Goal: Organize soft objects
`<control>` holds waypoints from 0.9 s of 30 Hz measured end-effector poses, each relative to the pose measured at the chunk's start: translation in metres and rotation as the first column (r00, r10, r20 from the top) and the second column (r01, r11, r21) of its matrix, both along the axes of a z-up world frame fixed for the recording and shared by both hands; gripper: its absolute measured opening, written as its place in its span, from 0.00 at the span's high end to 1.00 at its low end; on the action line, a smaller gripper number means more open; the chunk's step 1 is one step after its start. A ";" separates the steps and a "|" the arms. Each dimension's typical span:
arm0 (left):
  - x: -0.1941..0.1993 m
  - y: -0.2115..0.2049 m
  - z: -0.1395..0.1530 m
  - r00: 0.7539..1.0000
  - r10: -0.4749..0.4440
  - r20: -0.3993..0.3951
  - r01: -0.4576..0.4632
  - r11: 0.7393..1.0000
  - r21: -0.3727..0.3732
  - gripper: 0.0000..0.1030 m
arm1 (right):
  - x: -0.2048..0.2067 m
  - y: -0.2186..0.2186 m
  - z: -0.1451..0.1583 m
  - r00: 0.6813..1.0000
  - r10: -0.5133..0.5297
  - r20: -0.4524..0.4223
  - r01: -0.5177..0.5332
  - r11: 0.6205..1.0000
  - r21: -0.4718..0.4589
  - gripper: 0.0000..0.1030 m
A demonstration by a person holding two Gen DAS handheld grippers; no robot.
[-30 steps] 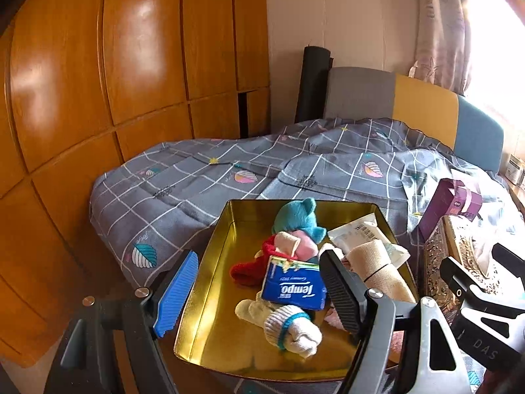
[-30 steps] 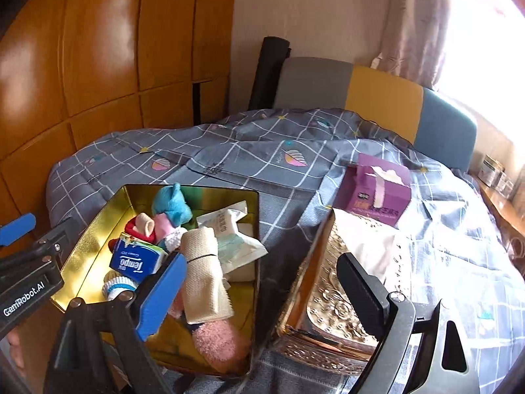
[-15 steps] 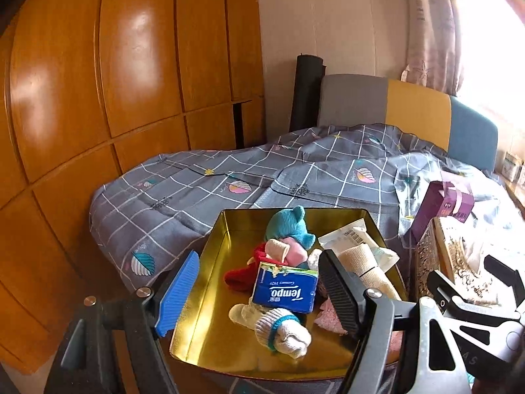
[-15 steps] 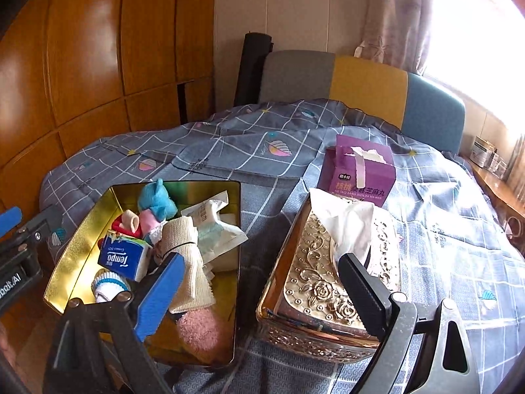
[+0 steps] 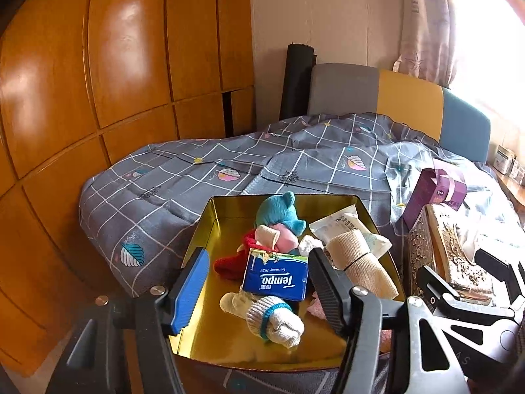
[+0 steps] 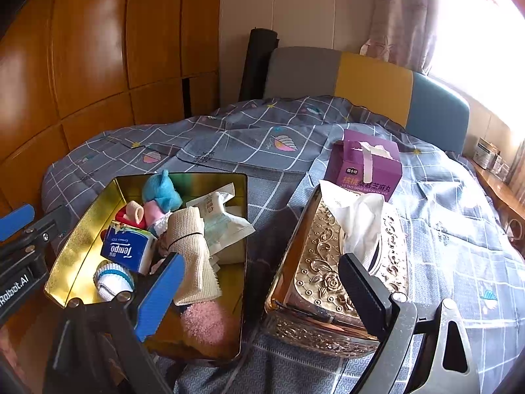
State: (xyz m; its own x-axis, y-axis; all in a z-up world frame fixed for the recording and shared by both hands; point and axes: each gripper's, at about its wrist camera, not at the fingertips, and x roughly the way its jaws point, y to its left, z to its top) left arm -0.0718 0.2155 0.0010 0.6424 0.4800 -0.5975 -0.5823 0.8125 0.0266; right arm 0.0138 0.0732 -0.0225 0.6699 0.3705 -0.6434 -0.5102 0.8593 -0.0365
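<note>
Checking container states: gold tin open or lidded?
Open. The gold tin has no lid; socks and tissue pack lie exposed inside.

Glossy wooden wardrobe doors [image 5: 115, 75] line the left wall. A bed [image 6: 249, 138] with a grey checked quilt meets a grey, yellow and blue headboard [image 6: 370, 82]. Bright daylight floods past the curtain [image 5: 423, 23].

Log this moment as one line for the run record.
left tool: open, above gold tin | right tool: open, holding nothing | Tempo pack: in tin | tissue box: beside tin

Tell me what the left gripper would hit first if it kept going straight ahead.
Probably the blue Tempo tissue pack in the gold metal tin. The open left gripper frames it, with the rolled white sock just below; depth is uncertain.
</note>
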 end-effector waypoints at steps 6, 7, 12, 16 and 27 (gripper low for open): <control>0.001 0.000 0.000 1.000 -0.007 -0.004 0.007 1.000 -0.002 0.38 | 0.000 0.001 -0.002 1.000 0.000 -0.003 0.000 1.000 -0.003 0.08; 0.001 0.000 0.000 1.000 -0.008 -0.003 0.008 1.000 -0.001 0.38 | -0.001 0.002 -0.002 1.000 0.000 -0.003 0.000 1.000 -0.004 0.08; 0.001 0.000 -0.001 1.000 -0.009 -0.009 0.009 1.000 -0.001 0.38 | 0.000 0.002 -0.003 1.000 0.001 -0.006 -0.001 1.000 -0.006 0.08; 0.002 0.001 -0.002 1.000 -0.005 -0.013 0.005 1.000 -0.001 0.38 | 0.000 0.002 -0.003 1.000 -0.001 -0.007 0.001 1.000 -0.004 0.08; 0.002 0.002 -0.005 1.000 -0.009 -0.011 0.009 1.000 -0.023 0.38 | -0.001 0.003 -0.004 1.000 0.004 -0.013 -0.004 1.000 -0.009 0.08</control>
State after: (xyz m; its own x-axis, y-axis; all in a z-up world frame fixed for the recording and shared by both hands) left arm -0.0703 0.2177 -0.0039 0.6400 0.4603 -0.6152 -0.5750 0.8180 0.0139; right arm 0.0125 0.0762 -0.0269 0.6601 0.3670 -0.6554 -0.5141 0.8569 -0.0379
